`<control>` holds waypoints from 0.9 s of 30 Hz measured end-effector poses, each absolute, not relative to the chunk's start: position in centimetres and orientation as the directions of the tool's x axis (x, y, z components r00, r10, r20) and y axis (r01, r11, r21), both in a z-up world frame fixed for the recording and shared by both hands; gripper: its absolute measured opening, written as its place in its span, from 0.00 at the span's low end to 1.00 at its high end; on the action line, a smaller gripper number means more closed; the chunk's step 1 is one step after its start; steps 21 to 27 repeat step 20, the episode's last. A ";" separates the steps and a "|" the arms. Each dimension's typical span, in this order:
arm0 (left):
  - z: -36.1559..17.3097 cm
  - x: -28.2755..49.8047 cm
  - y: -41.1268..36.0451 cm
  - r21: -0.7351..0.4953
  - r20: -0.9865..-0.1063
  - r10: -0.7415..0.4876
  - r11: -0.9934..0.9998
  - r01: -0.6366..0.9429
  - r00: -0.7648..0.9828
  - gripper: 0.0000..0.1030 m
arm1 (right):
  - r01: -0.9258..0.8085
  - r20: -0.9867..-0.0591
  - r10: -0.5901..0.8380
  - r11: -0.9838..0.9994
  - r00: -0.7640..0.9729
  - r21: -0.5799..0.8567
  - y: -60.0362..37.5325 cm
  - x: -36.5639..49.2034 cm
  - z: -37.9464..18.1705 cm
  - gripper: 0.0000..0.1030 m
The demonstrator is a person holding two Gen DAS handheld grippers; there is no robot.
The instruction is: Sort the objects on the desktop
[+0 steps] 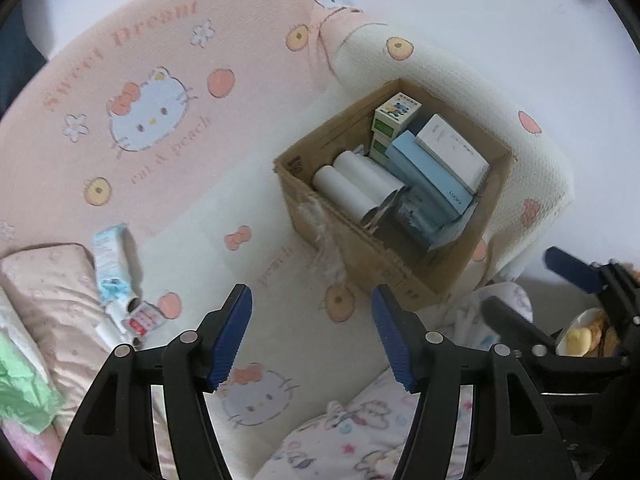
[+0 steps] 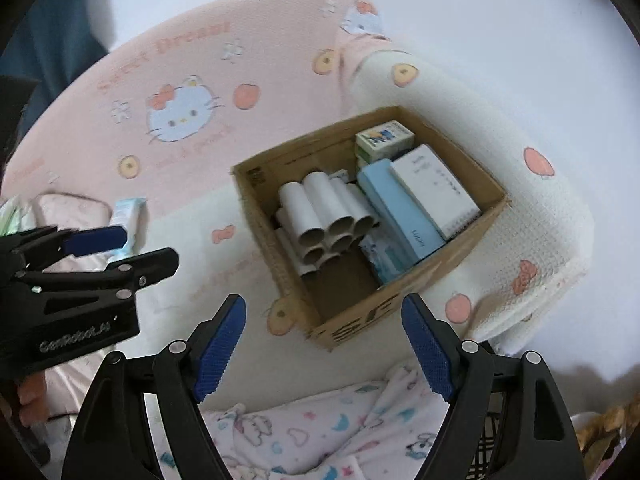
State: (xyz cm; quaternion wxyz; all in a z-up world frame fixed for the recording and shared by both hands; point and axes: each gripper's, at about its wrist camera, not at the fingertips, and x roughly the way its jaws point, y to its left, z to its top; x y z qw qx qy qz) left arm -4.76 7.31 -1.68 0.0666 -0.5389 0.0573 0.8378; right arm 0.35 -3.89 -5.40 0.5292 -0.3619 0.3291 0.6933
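Cardboard box [image 2: 360,320] sits on the Hello Kitty blanket [image 1: 160,60], "SF" printed on its near wall. Inside, paper tubes [image 2: 320,216] lie side by side, open ends toward the camera, beside a long blue "LUCKY" box [image 1: 428,178]. Only the left view shows the tube and sachets [image 1: 120,304] by the pillow. Left gripper [image 1: 312,336] and right gripper [image 2: 324,348]: fingers wide apart, holding nothing.

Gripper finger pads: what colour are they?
Dark blue, ridged, on black arms. Clearest in the right wrist view on the right gripper; the left gripper matches.
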 end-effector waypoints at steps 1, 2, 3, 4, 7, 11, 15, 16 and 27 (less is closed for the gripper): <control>-1.3 -4.2 7.0 0.031 -0.911 0.044 -0.984 -0.174 -0.410 0.64 | -0.973 -0.851 0.500 -0.223 -0.162 0.054 -4.5 0.1 -4.9 0.77; -1.0 -3.9 6.8 0.028 -0.910 0.047 -0.984 -0.175 -0.412 0.64 | -0.975 -0.851 0.507 -0.220 -0.139 0.028 -5.0 -0.1 -4.5 0.77; -0.6 -3.5 6.5 0.019 -0.907 0.057 -0.984 -0.176 -0.418 0.64 | -0.976 -0.844 0.526 -0.217 -0.101 -0.019 -5.7 -0.5 -3.8 0.77; -0.1 -3.1 6.4 0.009 -0.901 0.069 -0.984 -0.179 -0.428 0.64 | -0.974 -0.834 0.547 -0.219 -0.068 -0.065 -6.4 -0.9 -3.0 0.77; 1.7 -2.1 6.1 0.013 -0.877 0.076 -0.983 -0.182 -0.474 0.65 | -0.963 -0.798 0.603 -0.227 -0.025 -0.142 -7.8 -1.7 -0.8 0.79; 3.8 -1.1 6.3 0.013 -0.839 0.092 -0.982 -0.189 -0.537 0.68 | -0.957 -0.759 0.651 -0.229 -0.016 -0.176 -8.8 -2.2 1.2 0.81; 4.8 -0.8 6.8 0.022 -0.819 0.100 -0.979 -0.204 -0.566 0.70 | -0.954 -0.740 0.672 -0.247 -0.041 -0.172 -9.4 -2.6 2.2 0.82; 4.9 -0.8 6.9 0.028 -0.817 0.098 -0.977 -0.209 -0.569 0.70 | -0.953 -0.737 0.674 -0.251 -0.046 -0.170 -9.4 -2.6 2.4 0.82; 4.9 -0.7 7.8 0.050 -0.820 0.088 -0.973 -0.225 -0.566 0.70 | -0.954 -0.736 0.675 -0.250 -0.048 -0.168 -9.5 -2.5 2.5 0.82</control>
